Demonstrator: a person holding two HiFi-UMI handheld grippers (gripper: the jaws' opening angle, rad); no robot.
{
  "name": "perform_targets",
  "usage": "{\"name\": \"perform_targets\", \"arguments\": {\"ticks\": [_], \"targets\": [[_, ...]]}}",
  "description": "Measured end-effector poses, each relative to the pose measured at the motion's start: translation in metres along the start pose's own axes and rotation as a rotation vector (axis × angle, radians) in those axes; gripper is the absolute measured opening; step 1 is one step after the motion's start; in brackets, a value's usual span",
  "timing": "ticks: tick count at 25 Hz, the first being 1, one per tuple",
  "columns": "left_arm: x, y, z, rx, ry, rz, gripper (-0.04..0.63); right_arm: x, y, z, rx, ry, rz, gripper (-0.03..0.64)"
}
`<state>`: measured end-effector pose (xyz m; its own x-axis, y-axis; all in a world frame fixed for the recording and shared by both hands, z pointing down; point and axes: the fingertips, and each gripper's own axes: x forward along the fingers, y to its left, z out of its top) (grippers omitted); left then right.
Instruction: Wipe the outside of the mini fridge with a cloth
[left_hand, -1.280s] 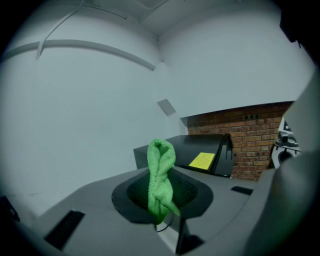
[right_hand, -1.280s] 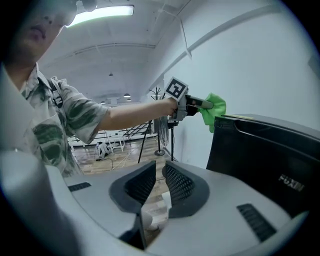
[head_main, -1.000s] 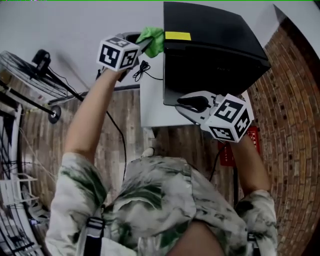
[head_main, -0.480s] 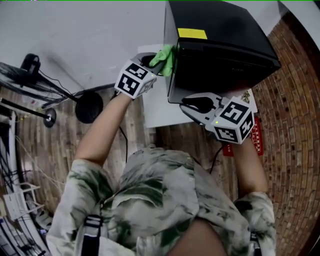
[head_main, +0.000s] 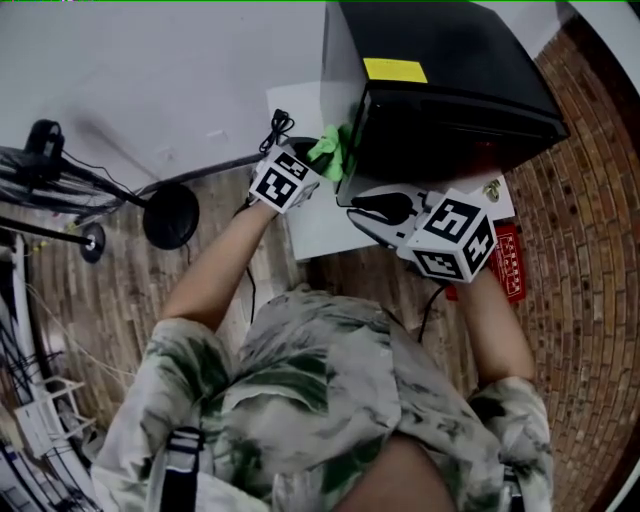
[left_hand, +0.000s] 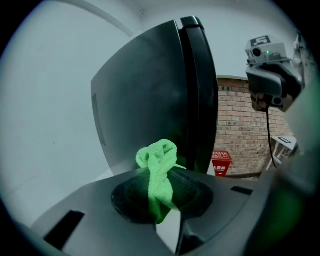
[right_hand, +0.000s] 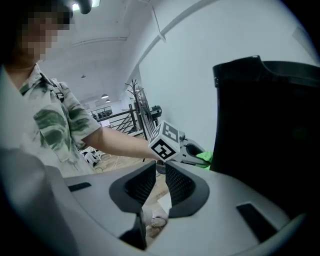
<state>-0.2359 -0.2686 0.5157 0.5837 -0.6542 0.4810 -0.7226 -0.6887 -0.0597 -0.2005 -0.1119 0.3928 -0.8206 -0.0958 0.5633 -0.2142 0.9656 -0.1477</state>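
A person's left claw (left_hand: 161, 195) is clenched on a bunched green cloth (head_main: 332, 152). It holds the cloth low against the left side wall of the black mini fridge (head_main: 450, 90), apparently so the fabric can rub that panel. The fridge stands on a white surface (head_main: 318, 228). The right claw (head_main: 372, 205), released and empty, hovers by the door, probably staying clear.

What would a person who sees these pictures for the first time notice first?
The bright green cloth stands out most: the left tongs are shut on it, close beside a side wall of the black mini fridge. The fridge, with a yellow label on top, stands on a white stand. The right tongs are open and empty in front of the fridge.
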Motion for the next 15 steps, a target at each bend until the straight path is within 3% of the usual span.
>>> {"name": "perform_targets", "arguments": {"ticks": [4, 7, 11, 15], "targets": [[0.016, -0.009, -0.033, 0.019, 0.069, -0.046, 0.078, 0.016, -0.006, 0.005, 0.011, 0.008, 0.004, 0.080], [0.015, -0.005, -0.042, 0.002, 0.074, -0.070, 0.078, 0.027, -0.007, 0.010, -0.005, 0.032, 0.001, 0.078], [-0.002, 0.022, -0.024, -0.022, 0.024, -0.061, 0.078, 0.045, -0.004, 0.013, -0.028, 0.074, 0.010, 0.078], [-0.027, 0.055, 0.024, -0.014, -0.071, -0.037, 0.078, 0.064, 0.000, 0.015, -0.022, 0.088, 0.015, 0.078]]}}
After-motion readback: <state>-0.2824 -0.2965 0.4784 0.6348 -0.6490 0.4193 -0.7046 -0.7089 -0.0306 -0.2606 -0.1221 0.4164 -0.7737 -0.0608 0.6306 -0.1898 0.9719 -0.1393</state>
